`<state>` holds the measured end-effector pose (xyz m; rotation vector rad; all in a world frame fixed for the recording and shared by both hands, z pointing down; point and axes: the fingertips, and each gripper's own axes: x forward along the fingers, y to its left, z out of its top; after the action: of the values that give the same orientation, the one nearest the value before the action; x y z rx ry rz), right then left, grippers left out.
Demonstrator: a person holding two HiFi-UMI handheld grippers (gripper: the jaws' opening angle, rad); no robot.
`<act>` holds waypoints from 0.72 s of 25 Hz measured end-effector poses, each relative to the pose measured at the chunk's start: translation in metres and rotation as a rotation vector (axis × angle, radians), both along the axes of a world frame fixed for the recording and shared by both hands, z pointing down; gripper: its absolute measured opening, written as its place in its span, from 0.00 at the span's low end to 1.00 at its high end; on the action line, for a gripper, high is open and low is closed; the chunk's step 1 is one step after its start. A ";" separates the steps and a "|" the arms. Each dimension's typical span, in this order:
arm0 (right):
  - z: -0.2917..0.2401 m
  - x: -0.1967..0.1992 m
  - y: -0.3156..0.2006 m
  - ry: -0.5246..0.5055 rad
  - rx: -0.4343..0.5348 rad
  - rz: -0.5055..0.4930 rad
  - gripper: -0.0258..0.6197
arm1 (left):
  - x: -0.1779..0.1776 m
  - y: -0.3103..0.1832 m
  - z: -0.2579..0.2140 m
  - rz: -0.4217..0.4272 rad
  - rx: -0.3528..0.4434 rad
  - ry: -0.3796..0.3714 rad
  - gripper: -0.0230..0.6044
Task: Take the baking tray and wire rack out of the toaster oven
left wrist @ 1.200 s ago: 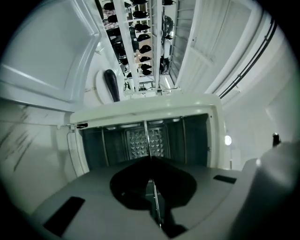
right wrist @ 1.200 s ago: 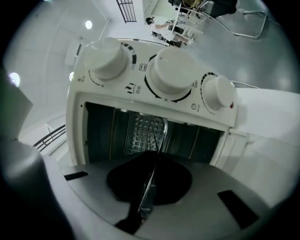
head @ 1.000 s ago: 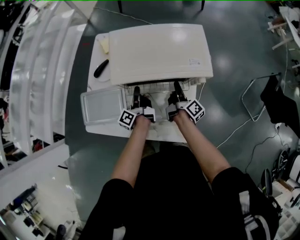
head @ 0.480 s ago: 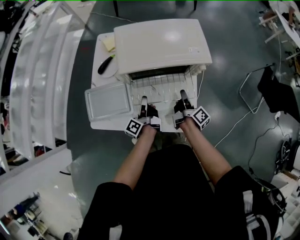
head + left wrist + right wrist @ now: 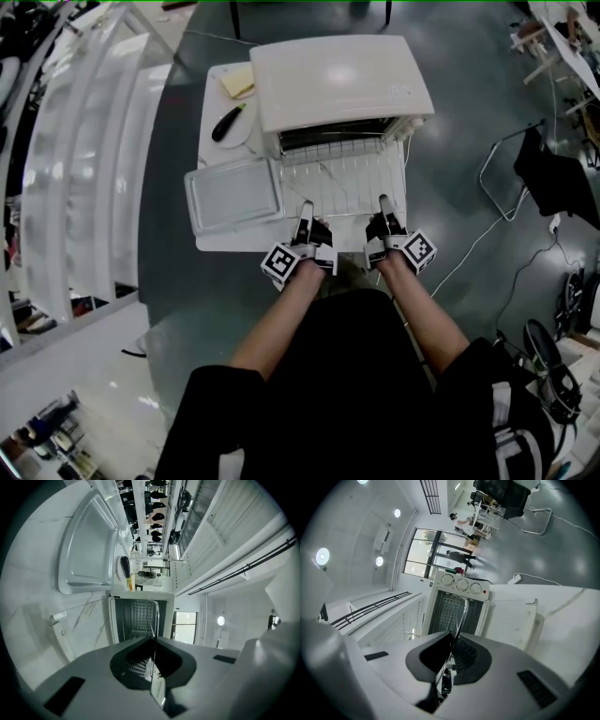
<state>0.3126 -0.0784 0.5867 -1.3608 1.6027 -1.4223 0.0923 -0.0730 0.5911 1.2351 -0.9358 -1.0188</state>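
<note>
One wire rack (image 5: 342,176) clamped by left gripper (image 5: 306,206) and right gripper (image 5: 384,201), one baking tray (image 5: 234,193) beside one toaster oven (image 5: 342,80).

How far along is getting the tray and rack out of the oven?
Done: the baking tray lies on the table beside the toaster oven. In hand: left tongs and right tongs are shut on the wire rack, mostly outside. Left: draw it clear and set it down.
</note>
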 end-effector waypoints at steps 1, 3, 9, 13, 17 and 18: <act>0.000 -0.003 0.006 0.003 -0.001 0.002 0.08 | -0.002 0.005 -0.001 0.010 0.004 0.003 0.07; 0.001 -0.009 0.017 0.018 -0.005 0.002 0.08 | -0.009 0.015 -0.002 0.019 0.005 0.015 0.07; -0.004 -0.053 0.045 0.039 -0.008 -0.029 0.08 | -0.054 0.049 -0.007 0.010 0.020 0.012 0.07; -0.006 -0.097 0.057 0.039 0.001 -0.069 0.08 | -0.098 0.068 -0.008 -0.032 0.037 0.003 0.07; -0.005 -0.146 0.068 0.042 0.000 -0.128 0.08 | -0.146 0.092 -0.004 -0.074 0.022 -0.009 0.07; -0.004 -0.159 0.069 0.046 -0.003 -0.146 0.08 | -0.158 0.096 0.000 -0.071 0.010 -0.014 0.07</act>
<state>0.1540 -0.0090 0.5826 -1.3095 1.7613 -1.4873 -0.0653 0.0233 0.5908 1.2257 -0.9922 -1.0736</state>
